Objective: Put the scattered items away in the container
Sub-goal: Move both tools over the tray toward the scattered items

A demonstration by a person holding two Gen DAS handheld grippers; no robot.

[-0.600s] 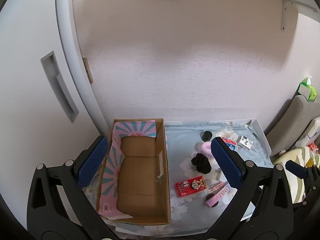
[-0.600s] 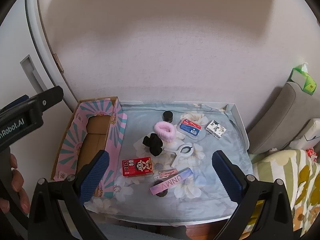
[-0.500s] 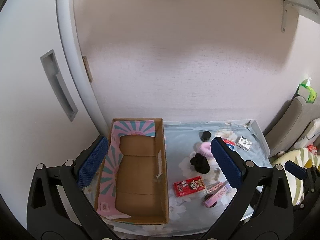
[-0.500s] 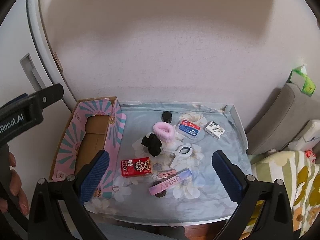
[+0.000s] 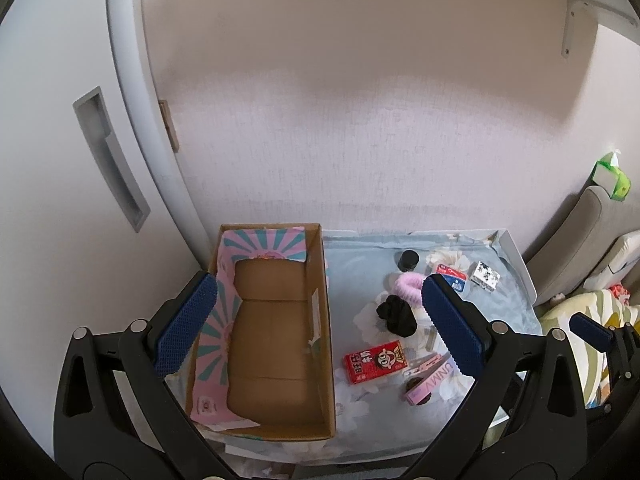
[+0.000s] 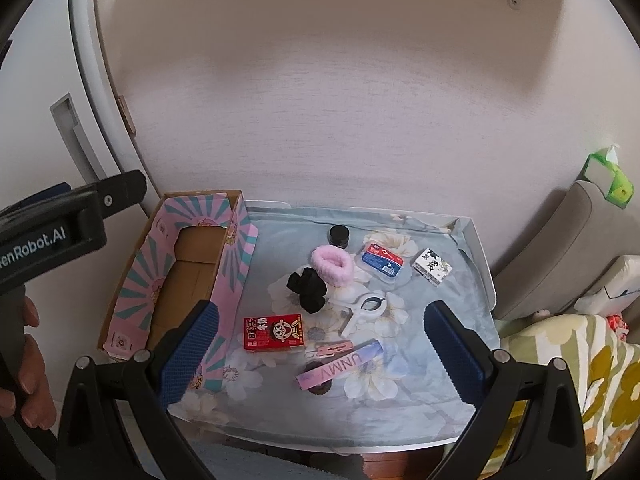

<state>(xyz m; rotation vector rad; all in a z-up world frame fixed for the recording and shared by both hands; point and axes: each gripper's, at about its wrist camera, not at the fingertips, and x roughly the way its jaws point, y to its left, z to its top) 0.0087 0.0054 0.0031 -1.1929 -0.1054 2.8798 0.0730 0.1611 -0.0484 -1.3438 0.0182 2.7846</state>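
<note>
An open cardboard box [image 5: 276, 320] [image 6: 188, 276] with a pink and teal lining stands at the table's left, with nothing inside. To its right lie a red snack box [image 6: 274, 333] [image 5: 376, 361], a black hair tie [image 6: 307, 289], a pink scrunchie [image 6: 333, 265], a small black jar [image 6: 338, 236], a blue and red case [image 6: 382, 258], a small white box [image 6: 432, 266], a white clip [image 6: 366, 308], a pink hair clip [image 6: 334, 347] and a pink UNMV tube [image 6: 340, 364]. My left gripper [image 5: 320, 324] is open above the box. My right gripper [image 6: 320, 354] is open above the items.
The table is covered by a pale blue floral cloth [image 6: 420, 392] and stands against a wall. A white cabinet door [image 5: 60, 200] is at the left. A grey cushion [image 6: 560, 248], a green tissue pack [image 6: 608, 182] and a patterned blanket [image 6: 600, 380] are at the right.
Both views have drifted slightly back and up from the table. Nothing on the table has moved, and both grippers stay open.
</note>
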